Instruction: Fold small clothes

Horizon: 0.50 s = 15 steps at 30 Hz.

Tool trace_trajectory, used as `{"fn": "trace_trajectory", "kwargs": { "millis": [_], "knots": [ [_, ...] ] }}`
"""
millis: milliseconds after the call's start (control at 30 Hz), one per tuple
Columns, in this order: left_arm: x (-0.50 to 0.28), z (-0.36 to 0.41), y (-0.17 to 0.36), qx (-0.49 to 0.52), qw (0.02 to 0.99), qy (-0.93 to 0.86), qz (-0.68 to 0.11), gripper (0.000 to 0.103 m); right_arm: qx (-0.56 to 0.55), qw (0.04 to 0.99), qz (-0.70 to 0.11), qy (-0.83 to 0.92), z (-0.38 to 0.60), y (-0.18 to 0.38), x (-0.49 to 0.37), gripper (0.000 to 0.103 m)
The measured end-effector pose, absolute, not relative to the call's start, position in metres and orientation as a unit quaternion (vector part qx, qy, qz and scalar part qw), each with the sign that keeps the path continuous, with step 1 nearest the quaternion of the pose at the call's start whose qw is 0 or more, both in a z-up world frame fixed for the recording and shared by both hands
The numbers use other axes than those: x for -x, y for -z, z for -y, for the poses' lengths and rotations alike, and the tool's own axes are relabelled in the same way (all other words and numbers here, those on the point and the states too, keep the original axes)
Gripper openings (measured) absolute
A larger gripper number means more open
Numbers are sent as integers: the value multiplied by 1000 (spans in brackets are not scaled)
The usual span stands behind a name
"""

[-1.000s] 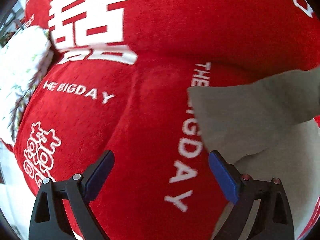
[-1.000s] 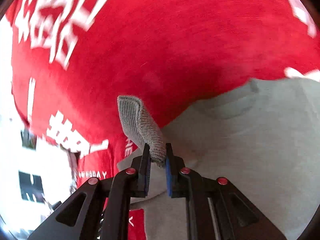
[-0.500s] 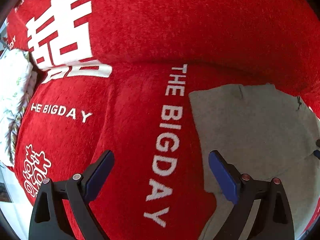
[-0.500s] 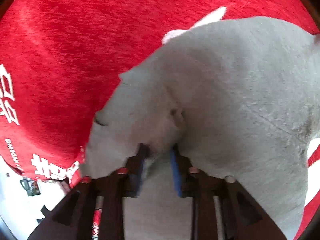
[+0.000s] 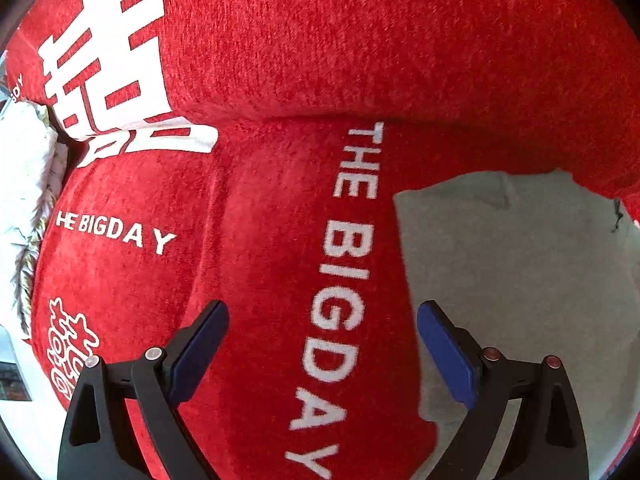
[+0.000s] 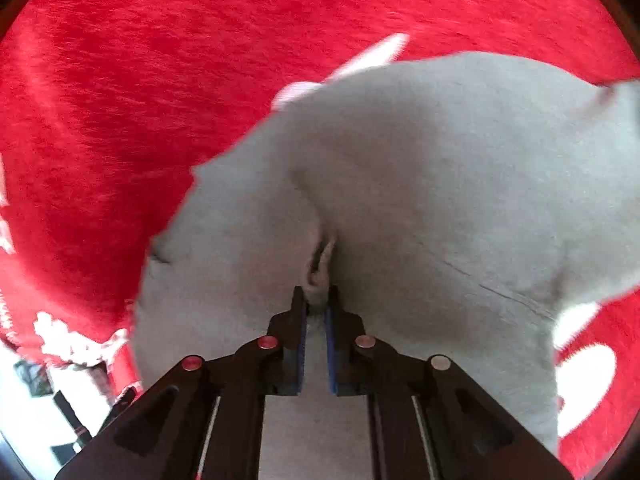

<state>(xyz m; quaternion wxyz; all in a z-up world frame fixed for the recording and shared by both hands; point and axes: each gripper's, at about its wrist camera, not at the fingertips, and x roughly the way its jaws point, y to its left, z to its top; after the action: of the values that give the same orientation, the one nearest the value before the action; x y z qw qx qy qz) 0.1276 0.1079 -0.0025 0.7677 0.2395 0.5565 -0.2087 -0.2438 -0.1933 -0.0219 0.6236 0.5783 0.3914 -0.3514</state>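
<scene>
A small grey garment (image 5: 520,280) lies flat on a red plush cover with white lettering (image 5: 280,220). In the left wrist view it sits at the right. My left gripper (image 5: 322,352) is open and empty, hovering over the red cover just left of the garment's edge. In the right wrist view the grey garment (image 6: 440,200) fills the middle. My right gripper (image 6: 316,312) is shut on a pinched fold of the grey garment, low against the cloth.
A white patterned cushion (image 5: 24,184) lies at the far left edge of the red cover. The cover's raised back (image 5: 360,40) rises behind the garment. A light floor and dark objects (image 6: 60,420) show at the lower left in the right wrist view.
My right gripper has carried the held grey fold over and down onto the garment. The garment now lies flatter. My left gripper shifted slightly and stays open.
</scene>
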Motion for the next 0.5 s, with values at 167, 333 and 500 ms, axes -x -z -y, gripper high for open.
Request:
{"fn": "trace_trajectory", "kwargs": {
  "millis": [167,333,500],
  "knots": [
    [-139,-114,7,-238,762,207,-565,96,-590,637,-384,315,160,1,229,24],
    [-143,-116,3,-229,761,218,-567,96,-641,635,-411,129,73,15,142,34],
    [-140,-112,6,-236,752,236,-568,96,-633,625,-397,224,68,19,140,34]
  ]
}}
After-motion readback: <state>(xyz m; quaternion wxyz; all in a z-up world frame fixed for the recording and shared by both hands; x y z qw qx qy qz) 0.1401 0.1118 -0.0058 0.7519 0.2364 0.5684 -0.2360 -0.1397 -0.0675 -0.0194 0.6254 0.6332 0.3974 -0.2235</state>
